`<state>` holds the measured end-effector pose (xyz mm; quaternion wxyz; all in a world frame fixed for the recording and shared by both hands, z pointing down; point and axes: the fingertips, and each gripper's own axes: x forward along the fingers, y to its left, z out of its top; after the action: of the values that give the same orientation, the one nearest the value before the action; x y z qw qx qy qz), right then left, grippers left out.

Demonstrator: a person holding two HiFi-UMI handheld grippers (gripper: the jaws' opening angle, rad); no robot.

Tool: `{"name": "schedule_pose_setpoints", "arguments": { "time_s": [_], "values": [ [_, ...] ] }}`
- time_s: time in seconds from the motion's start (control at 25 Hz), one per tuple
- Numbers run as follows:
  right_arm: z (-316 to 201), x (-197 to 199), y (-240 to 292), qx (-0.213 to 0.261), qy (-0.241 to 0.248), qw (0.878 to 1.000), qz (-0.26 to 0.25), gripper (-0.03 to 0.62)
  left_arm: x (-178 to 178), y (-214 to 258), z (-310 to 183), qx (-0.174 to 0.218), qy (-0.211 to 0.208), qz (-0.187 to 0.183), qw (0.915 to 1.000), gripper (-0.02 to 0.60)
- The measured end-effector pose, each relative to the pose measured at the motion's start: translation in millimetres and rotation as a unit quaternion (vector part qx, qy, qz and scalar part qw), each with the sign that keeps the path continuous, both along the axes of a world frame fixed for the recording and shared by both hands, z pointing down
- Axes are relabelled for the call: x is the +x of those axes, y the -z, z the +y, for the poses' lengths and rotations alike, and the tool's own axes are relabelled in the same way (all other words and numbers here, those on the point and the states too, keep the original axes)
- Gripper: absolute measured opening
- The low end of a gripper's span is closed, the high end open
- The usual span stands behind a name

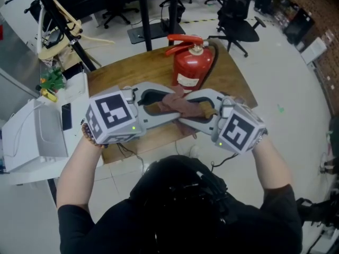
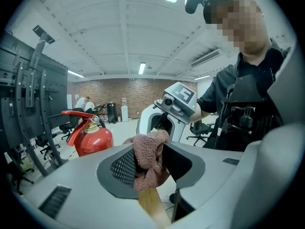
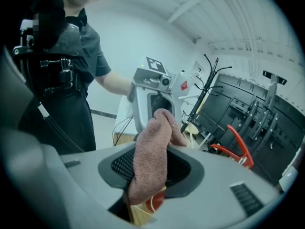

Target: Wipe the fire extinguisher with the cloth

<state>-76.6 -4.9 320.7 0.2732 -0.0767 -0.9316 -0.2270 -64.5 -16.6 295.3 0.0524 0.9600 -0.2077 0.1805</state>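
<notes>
The left gripper (image 1: 161,106) and the right gripper (image 1: 204,110) each pinch an end of the cloth (image 1: 180,105), held just in front of the extinguisher (image 1: 192,67) (the red one, standing on the bench (image 1: 122,75)). The cloth seems not on it yet, so I think the wiping is all left to do.

Wooden table (image 1: 122,70) = ref pt. L of it: white boxy appliance (image 1: 32,136), w/ a dark flat device (image 1: 66,115) between it & the table edge, both on a white bench (image 1: 77,86). Green item (image 1: 51,81) off the far-L corner. Beyond the far edge: black stand base (image 1: 151,33). Far-R of table: black office chair (image 1: 235,12). R side: pale floor (image 1: 286,78). Brick wall (image 2: 128,90) well beyond.
</notes>
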Motion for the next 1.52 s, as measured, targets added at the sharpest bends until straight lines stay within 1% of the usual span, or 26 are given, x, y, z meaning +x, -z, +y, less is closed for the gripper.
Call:
{"name": "schedule_pose_setpoints", "arguments": {
  "time_s": [0.08, 0.2, 0.4, 0.68, 0.76, 0.84, 0.88, 0.92, 1.0, 1.04, 1.12, 1.16, 1.28, 1.36, 1.48, 1.52],
  "values": [
    [-1.5, -0.2, -4.0, 0.004, -0.003, 1.000, 0.003, 0.161, -0.6, -4.3, -1.8, 0.006, 0.006, -0.006, 0.9999, 0.122],
    [-6.1, -2.0, -3.3, -0.001, -0.012, 1.000, -0.011, 0.163, -4.3, -3.4, -5.5, 0.010, 0.019, 0.003, 0.9998, 0.091],
    [-16.6, -4.1, 2.7, -0.013, -0.030, 0.999, -0.034, 0.187, -9.4, 2.9, -15.7, 0.026, 0.047, 0.027, 0.9982, 0.080],
    [-22.5, 0.0, 6.1, -0.020, -0.028, 0.998, -0.046, 0.199, -13.2, 4.2, -19.1, 0.029, 0.064, 0.036, 0.9968, 0.078],
    [-23.8, 1.5, 6.6, -0.013, -0.027, 0.999, -0.044, 0.187, -13.8, 3.9, -18.5, 0.028, 0.066, 0.035, 0.9969, 0.078],
    [-24.8, 1.3, 9.0, 0.002, -0.025, 0.999, -0.045, 0.162, -14.8, 5.7, -19.9, 0.032, 0.071, 0.044, 0.9960, 0.082],
    [-25.3, 0.9, 10.9, 0.010, -0.023, 0.999, -0.048, 0.158, -16.2, 7.0, -21.4, 0.036, 0.076, 0.047, 0.9953, 0.099],
    [-25.5, 0.6, 12.8, 0.015, -0.021, 0.998, -0.051, 0.155, -18.2, 7.9, -23.2, 0.038, 0.083, 0.049, 0.9946, 0.130],
    [-24.8, 1.4, 14.5, 0.020, -0.013, 0.998, -0.052, 0.153, -21.2, 7.0, -25.3, 0.035, 0.090, 0.046, 0.9942, 0.215],
    [-23.6, 2.2, 14.3, 0.021, -0.006, 0.998, -0.050, 0.153, -21.0, 5.3, -24.8, 0.029, 0.087, 0.046, 0.9947, 0.232],
    [-19.4, 3.7, 13.4, 0.023, 0.009, 0.999, -0.047, 0.153, -16.7, -0.1, -21.0, 0.005, 0.068, 0.047, 0.9965, 0.276],
    [-16.6, 4.2, 12.9, 0.024, 0.018, 0.999, -0.045, 0.153, -13.0, -3.0, -18.2, -0.008, 0.055, 0.049, 0.9972, 0.285],
    [-7.3, 4.2, 12.2, 0.029, 0.043, 0.998, -0.044, 0.153, 1.2, -11.4, -7.0, -0.045, 0.010, 0.057, 0.9974, 0.285],
    [-5.3, 4.5, 8.4, 0.040, 0.047, 0.997, -0.035, 0.153, 5.9, -15.8, -3.7, -0.056, -0.005, 0.057, 0.9968, 0.281],
    [-10.2, 6.3, -0.7, 0.060, 0.038, 0.997, -0.016, 0.164, 1.1, -18.8, -7.1, -0.055, 0.005, 0.054, 0.9970, 0.163],
    [-11.6, 7.0, -1.9, 0.061, 0.034, 0.997, -0.015, 0.178, -0.3, -18.7, -8.4, -0.053, 0.009, 0.054, 0.9971, 0.145]
  ]
}}
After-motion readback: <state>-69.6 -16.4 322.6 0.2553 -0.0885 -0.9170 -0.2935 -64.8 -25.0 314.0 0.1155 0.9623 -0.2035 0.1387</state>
